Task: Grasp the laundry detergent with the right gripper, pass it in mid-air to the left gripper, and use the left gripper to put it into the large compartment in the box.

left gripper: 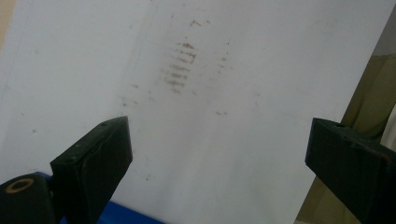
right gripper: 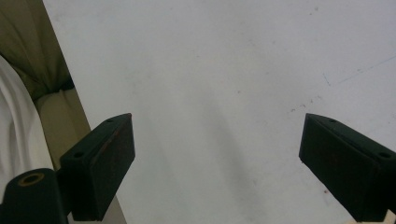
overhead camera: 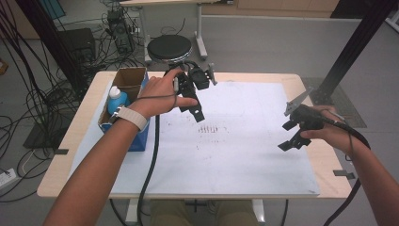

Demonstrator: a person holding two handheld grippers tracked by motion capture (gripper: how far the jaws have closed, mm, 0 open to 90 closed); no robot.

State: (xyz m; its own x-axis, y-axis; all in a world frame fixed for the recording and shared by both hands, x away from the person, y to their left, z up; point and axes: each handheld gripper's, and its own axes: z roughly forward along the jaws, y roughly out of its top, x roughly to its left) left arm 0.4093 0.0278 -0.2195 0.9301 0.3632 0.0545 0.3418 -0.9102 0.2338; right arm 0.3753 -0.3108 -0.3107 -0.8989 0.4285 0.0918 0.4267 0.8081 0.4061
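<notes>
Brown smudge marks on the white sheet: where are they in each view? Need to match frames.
High view: brown smudge marks mid-sheet, just below the left gripper.
Left gripper view: upper middle, above and between the open jaws.
Right gripper view: cannot tell; faint specks, no striped patch.
Shared landmark: white sheet.

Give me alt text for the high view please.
A person holds two open grippers, the left gripper and the right gripper, above a stained white sheet on a table; a box with a bottle stands at left.
</notes>
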